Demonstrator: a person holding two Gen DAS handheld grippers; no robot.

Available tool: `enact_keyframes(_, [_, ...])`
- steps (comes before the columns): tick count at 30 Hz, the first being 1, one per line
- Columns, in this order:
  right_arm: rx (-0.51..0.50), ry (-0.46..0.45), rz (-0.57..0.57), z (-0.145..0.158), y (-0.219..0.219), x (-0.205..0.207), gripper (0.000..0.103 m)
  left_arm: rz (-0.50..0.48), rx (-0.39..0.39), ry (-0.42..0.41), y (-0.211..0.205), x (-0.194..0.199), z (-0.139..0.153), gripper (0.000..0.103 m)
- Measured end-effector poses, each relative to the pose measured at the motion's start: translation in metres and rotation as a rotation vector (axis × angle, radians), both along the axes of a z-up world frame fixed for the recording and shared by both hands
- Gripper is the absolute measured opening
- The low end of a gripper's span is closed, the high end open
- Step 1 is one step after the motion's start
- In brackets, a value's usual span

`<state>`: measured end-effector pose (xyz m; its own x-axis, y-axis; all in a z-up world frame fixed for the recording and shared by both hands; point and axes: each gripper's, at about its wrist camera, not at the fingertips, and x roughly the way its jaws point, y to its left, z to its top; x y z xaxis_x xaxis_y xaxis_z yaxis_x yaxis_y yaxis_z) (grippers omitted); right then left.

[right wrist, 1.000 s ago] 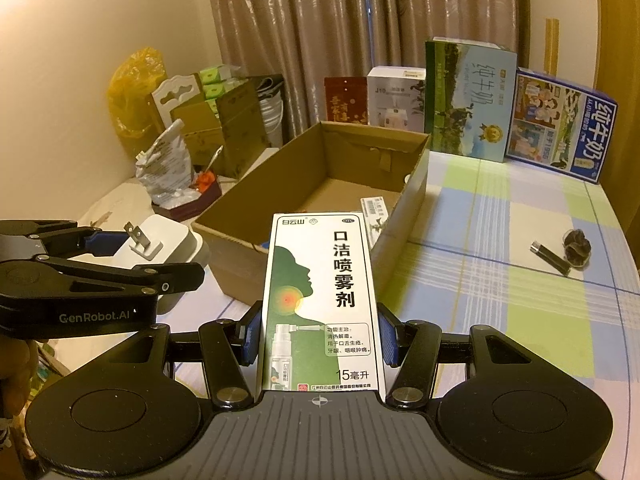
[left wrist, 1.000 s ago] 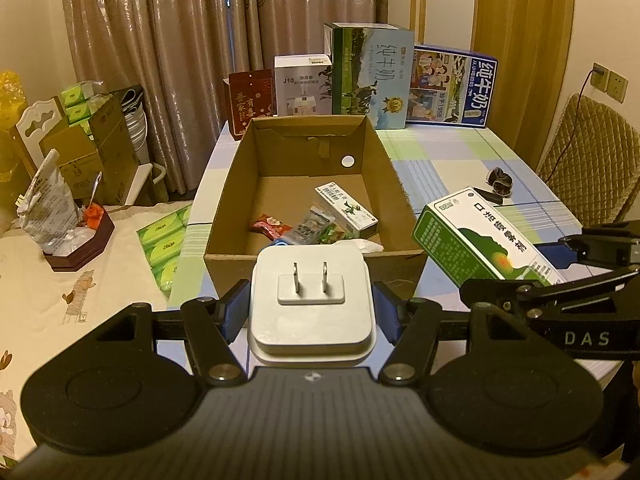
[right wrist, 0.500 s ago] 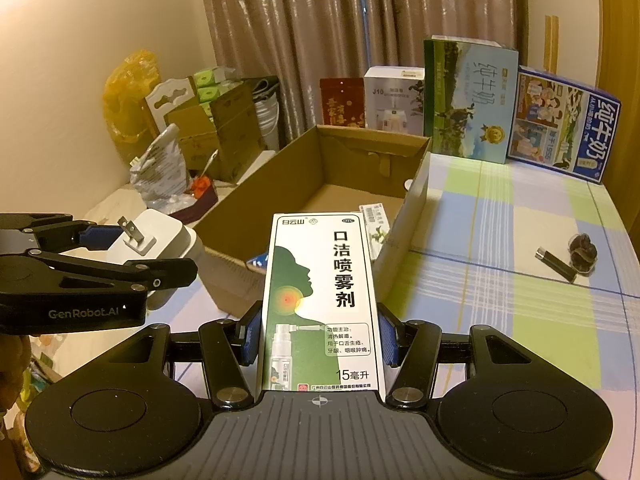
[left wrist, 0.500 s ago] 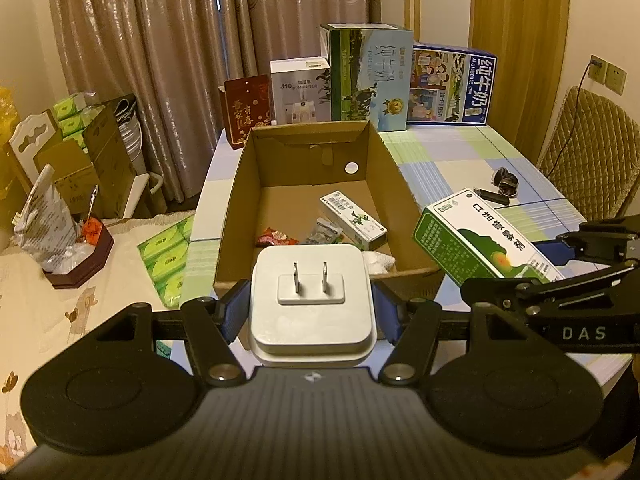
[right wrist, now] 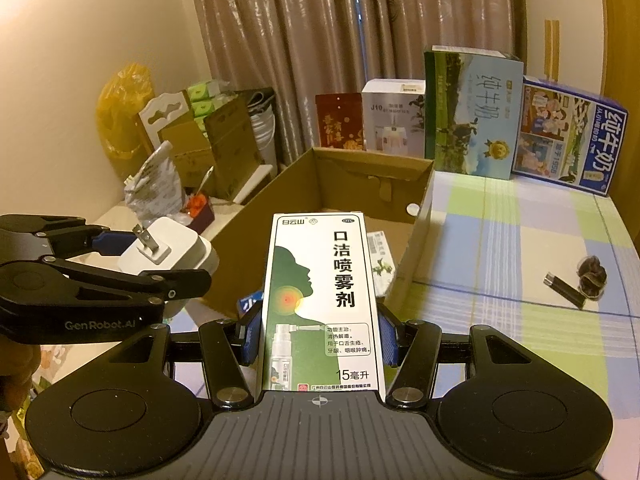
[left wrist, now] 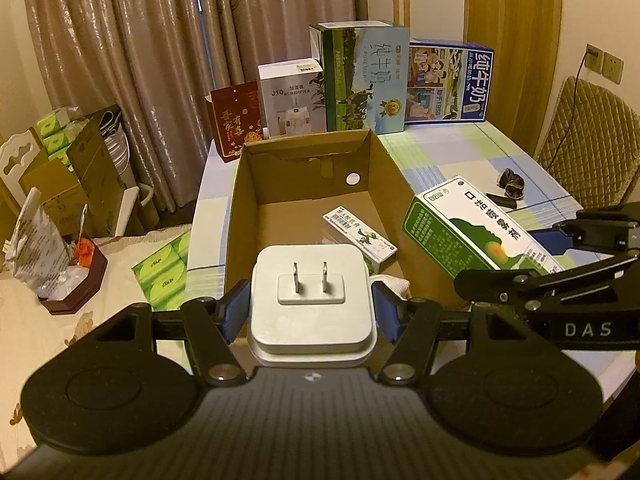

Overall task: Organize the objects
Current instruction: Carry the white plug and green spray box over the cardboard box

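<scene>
Your left claw (left wrist: 312, 312) grips a white plug adapter (left wrist: 311, 304) between its blue pads (left wrist: 234, 312), one pad on each side, with the two metal prongs facing the camera. The adapter hangs just above the near wall of the open cardboard box (left wrist: 404, 216), not inside it.

Your right claw (right wrist: 322, 340) clamps a green-and-white spray carton (right wrist: 322, 304) by its long sides, printed face up. In the left wrist view, this carton (left wrist: 476, 236) sits just to the right of the box, above the worktop (left wrist: 452, 152).

Inside the box, a small white-and-green carton (left wrist: 360, 238) lies on the floor near the right wall. A white item shows at the near right corner; you cannot tell what it is.

On the checked worktop to the right of the box, a small dark stick (right wrist: 564, 290) lies touching or just beside a dark crumpled item (right wrist: 592, 276).

Along the far edge of the worktop, four items stand upright: a red packet (left wrist: 236, 124), a humidifier box (left wrist: 292, 98), a tall milk box (left wrist: 364, 76) and a blue milk box (left wrist: 448, 80). Curtains (left wrist: 160, 40) hang behind them.
</scene>
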<state>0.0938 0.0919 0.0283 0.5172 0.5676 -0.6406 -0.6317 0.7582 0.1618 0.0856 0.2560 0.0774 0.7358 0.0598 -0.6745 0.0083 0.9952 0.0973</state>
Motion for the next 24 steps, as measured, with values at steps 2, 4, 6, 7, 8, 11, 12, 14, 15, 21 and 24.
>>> enact_keyframes(2, [0.001, 0.001, -0.001, -0.001, 0.003, 0.004, 0.053, -0.004, -0.001, 0.004, 0.002, 0.006, 0.0, 0.06])
enact_keyframes(4, [0.002, 0.002, -0.003, -0.001, 0.004, 0.007, 0.053, -0.007, 0.001, 0.006, 0.005, 0.011, 0.0, 0.06])
enact_keyframes(6, [0.005, 0.003, -0.007, -0.001, 0.008, 0.013, 0.053, -0.012, 0.004, 0.009, 0.007, 0.016, 0.0, 0.06])
enact_keyframes(7, [0.006, 0.005, -0.01, -0.001, 0.009, 0.016, 0.053, -0.014, 0.004, 0.01, 0.008, 0.018, 0.0, 0.06])
enact_keyframes(8, [0.008, 0.007, -0.013, -0.001, 0.01, 0.019, 0.053, -0.018, 0.004, 0.011, 0.009, 0.021, 0.0, 0.06])
enact_keyframes(11, [0.012, 0.015, -0.029, -0.003, 0.012, 0.031, 0.053, -0.026, 0.002, 0.012, 0.012, 0.03, 0.0, 0.06])
enact_keyframes(12, [0.014, 0.018, -0.036, -0.004, 0.012, 0.035, 0.053, -0.03, 0.003, 0.012, 0.013, 0.034, 0.0, 0.06])
enact_keyframes(14, [0.018, 0.024, -0.047, -0.006, 0.012, 0.042, 0.053, -0.035, 0.003, 0.012, 0.015, 0.041, 0.0, 0.06])
enact_keyframes(15, [0.019, 0.026, -0.051, -0.006, 0.012, 0.046, 0.053, -0.037, 0.002, 0.014, 0.016, 0.045, -0.001, 0.06])
enact_keyframes(21, [0.021, 0.041, -0.074, -0.013, 0.016, 0.069, 0.053, -0.047, 0.001, 0.032, 0.02, 0.071, -0.012, 0.06])
enact_keyframes(24, [0.021, 0.051, -0.083, -0.018, 0.018, 0.078, 0.053, -0.047, -0.007, 0.044, 0.026, 0.085, -0.019, 0.06])
